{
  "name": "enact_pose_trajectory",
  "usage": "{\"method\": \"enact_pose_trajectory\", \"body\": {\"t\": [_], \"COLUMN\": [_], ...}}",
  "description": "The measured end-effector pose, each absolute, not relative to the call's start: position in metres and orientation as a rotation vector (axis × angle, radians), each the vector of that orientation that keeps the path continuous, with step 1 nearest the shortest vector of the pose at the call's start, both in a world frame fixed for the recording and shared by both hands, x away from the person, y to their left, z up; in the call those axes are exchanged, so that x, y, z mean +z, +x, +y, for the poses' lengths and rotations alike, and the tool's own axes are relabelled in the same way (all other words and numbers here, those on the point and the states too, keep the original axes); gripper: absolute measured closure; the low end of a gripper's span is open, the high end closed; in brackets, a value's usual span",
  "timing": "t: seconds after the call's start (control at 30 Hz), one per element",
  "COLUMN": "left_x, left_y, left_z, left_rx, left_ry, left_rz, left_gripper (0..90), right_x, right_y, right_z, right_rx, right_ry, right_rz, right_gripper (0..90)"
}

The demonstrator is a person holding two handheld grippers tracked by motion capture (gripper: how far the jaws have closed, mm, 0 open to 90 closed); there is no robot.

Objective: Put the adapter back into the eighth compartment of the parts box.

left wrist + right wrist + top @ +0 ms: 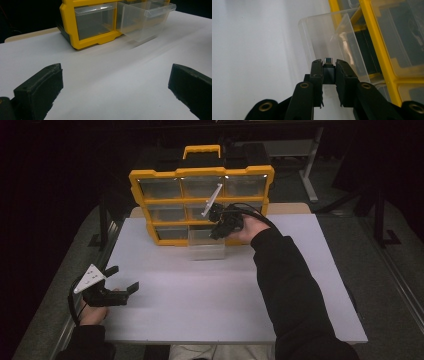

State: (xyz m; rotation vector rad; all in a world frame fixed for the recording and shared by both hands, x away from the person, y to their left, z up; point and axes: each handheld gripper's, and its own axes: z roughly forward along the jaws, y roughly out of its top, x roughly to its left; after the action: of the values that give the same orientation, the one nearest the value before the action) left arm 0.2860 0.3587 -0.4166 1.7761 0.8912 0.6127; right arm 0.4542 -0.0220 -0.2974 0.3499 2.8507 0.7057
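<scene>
Right gripper clamped on a small dark adapter, poised just above the pulled-out clear drawer near the tabletop's far edge; left gripper open, well apart.

A small dark adapter with a silver metal plug tip sits upright, clamped between black pads, just above the pulled-out clear plastic drawer of the yellow organizer.

no writing, label, brand, number or sign can be read anywhere: not on the yellow drawer cabinet, not on its clear drawers, and not on the white worktop.
</scene>
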Motion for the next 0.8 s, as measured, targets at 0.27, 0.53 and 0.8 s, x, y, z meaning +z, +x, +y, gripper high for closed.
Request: {"method": "enact_pose_trajectory", "body": {"t": [0.27, 0.53, 0.8], "left_x": [-0.417, -0.417, -0.417], "left_y": [0.286, 0.286, 0.286], "left_z": [0.358, 0.358, 0.358], "left_rx": [0.612, 0.614, 0.616], "left_ry": [1.774, 1.776, 1.775], "left_rz": [0.89, 0.89, 0.889], "left_gripper": [0.0, 0.0, 0.0], "right_x": [-0.3, -0.308, -0.32], "right_y": [0.46, 0.466, 0.47], "right_z": [-0.01, -0.001, 0.007], "right_rx": [0.698, 0.708, 0.677], "right_ry": [0.325, 0.321, 0.325], "right_rz": [2.863, 2.877, 2.886], "right_gripper": [74.8, 74.8, 74.8]}}
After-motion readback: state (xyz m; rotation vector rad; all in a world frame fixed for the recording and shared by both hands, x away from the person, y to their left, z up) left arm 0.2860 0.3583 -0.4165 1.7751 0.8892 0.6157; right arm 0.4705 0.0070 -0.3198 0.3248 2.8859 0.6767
